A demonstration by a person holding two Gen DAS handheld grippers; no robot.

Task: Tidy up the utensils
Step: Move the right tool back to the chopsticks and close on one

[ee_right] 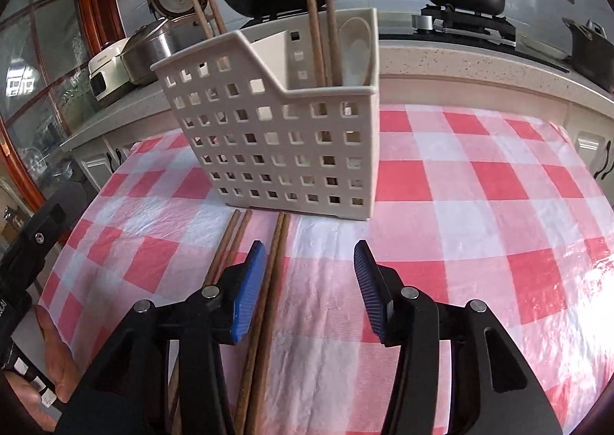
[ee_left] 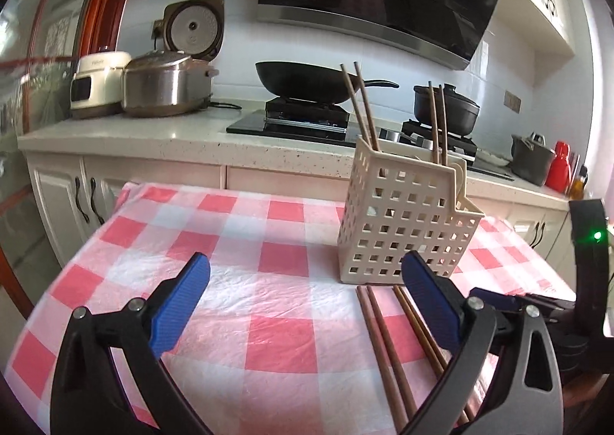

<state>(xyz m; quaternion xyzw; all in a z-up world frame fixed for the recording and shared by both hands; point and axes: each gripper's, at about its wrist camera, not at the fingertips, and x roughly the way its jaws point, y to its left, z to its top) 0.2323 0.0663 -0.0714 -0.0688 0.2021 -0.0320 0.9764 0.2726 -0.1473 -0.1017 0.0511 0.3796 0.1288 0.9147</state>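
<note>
A cream perforated utensil holder stands on the red-and-white checked tablecloth. Two pairs of brown chopsticks stand in it, and a cream spoon rests in its low compartment. Two more pairs of brown chopsticks lie on the cloth in front of the holder. My left gripper is open and empty, with the lying chopsticks beside its right finger. My right gripper is open and empty above the cloth; one pair passes under its left finger.
Behind the table is a kitchen counter with rice cookers, a black wok and a black pot on the stove. A red bottle stands at the far right. White cabinets sit below the counter.
</note>
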